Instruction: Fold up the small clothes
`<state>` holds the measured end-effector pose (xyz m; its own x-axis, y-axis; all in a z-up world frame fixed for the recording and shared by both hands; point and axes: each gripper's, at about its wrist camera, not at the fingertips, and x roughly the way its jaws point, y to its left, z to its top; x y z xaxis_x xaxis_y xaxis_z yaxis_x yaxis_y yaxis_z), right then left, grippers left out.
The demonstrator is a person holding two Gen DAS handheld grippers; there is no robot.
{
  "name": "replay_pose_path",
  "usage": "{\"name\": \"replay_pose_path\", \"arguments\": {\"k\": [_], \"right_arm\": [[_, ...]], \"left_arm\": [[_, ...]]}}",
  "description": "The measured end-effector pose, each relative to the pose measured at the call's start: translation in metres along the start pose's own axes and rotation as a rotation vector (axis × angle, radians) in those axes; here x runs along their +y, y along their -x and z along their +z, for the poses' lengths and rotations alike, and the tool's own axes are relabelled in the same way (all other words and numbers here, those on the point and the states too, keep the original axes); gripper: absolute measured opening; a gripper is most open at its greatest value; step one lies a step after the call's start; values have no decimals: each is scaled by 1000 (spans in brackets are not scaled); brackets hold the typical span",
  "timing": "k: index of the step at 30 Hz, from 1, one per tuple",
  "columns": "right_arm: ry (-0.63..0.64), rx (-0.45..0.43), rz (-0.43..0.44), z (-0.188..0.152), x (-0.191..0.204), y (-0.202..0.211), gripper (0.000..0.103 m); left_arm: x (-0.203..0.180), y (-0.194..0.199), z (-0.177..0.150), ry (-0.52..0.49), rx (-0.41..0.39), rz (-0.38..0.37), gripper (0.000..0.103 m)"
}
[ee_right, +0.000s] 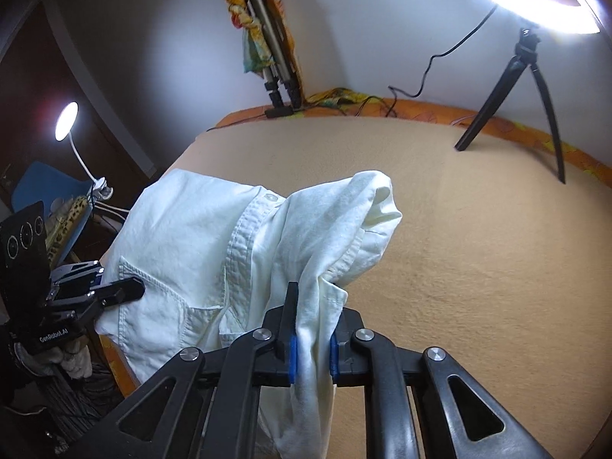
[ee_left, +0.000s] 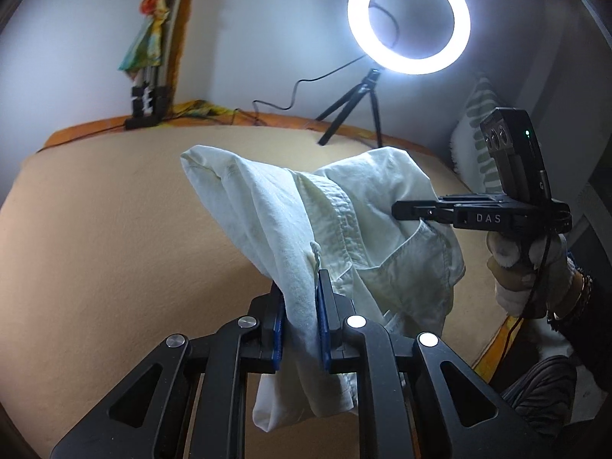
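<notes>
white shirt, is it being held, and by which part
Yes. Both grippers hold the white shirt up off the bed: the left gripper and the right gripper each pinch a bunched fold of its fabric; which part exactly cannot be told.

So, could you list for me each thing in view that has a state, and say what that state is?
white shirt: crumpled, unfolded, held up above the bed, pinched at two places.
left gripper: shut on the shirt.
right gripper: shut on the shirt.
ring light: on, standing on its tripod.
desk lamp: on.
beige bed cover: spread flat.
folded tripod: legs closed, leaning in the corner.
</notes>
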<state>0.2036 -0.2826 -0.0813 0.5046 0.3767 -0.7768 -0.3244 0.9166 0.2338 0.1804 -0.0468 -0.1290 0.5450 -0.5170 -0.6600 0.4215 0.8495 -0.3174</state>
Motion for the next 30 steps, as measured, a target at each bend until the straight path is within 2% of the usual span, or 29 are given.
{"name": "replay_pose_path", "arguments": {"k": [8,19,26,30], "right_arm": [[-38,-62,-91,-3,-41,51,10],[-127,-121,-270,-8,-135,110,10],[-170,-135,-368,-2,-193,125,10],[-189,-120,-409,0,-219,122,10]], "left_arm": [[-45,-27,22,-76,-10,-71,12],[-119,-97,57,-142,-2,-184,12],[-158,-142,67,-160,14,-215,12],[-172,-164,68,-176,32,-204,12]]}}
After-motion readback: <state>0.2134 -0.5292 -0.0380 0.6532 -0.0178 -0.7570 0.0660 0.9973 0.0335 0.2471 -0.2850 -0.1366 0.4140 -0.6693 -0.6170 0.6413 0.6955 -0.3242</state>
